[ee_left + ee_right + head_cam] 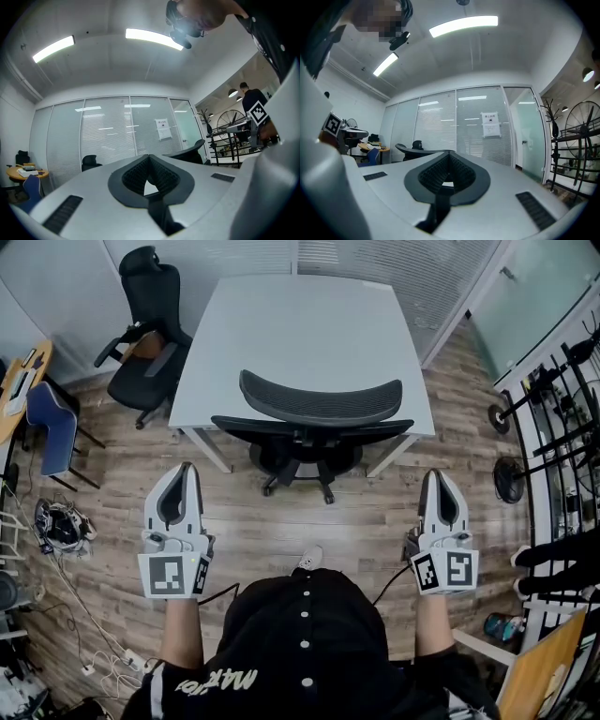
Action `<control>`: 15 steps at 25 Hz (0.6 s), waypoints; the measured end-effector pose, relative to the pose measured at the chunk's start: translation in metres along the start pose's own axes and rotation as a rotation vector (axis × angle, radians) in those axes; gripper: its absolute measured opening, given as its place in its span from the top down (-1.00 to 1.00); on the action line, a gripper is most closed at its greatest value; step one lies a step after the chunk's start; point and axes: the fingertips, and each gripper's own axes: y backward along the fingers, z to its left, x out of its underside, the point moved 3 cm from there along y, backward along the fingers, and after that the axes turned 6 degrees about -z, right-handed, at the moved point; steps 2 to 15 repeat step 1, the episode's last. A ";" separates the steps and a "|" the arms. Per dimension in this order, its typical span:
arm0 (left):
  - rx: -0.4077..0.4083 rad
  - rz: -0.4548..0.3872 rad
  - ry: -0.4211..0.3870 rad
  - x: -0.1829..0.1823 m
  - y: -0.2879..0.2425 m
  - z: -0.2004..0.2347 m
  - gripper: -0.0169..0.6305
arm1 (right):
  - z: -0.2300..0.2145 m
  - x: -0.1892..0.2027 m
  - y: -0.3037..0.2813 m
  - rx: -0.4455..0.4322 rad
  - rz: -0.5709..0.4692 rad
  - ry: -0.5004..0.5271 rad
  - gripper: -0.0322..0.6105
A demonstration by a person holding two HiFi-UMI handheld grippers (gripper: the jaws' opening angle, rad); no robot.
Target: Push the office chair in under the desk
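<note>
Task item: office chair (321,401) stands centred at the near edge of the worktop (300,324), backrest against that edge, seat apparently beneath, castors showing between the desk legs.
Left gripper (187,471): held level, well short of the chair; fingers (133,176) together, nothing between them.
Right gripper (439,476): likewise level and clear of the chair; fingers (433,174) together, nothing held.
Stage: fits either a chair already tucked in, or one awaiting a final nudge; the pictures do not settle which.
Good practice: in my judgement any push should land evenly on both ends of the backrest, driven straight, so the armrests clear the desk legs.
Surface: wood-plank floor (375,521), level; castors should roll freely.
Room: glass partition (394,268) with blinds, spare chair (145,343), racks (562,399), loose cables (94,634) at left.
</note>
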 end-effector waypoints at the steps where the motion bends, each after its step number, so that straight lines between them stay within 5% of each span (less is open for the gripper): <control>1: 0.000 0.002 0.000 0.000 0.000 0.001 0.90 | 0.001 0.000 -0.001 0.001 0.001 0.001 0.81; 15: 0.000 0.002 0.000 0.000 0.000 0.001 0.90 | 0.001 0.000 -0.001 0.001 0.001 0.001 0.81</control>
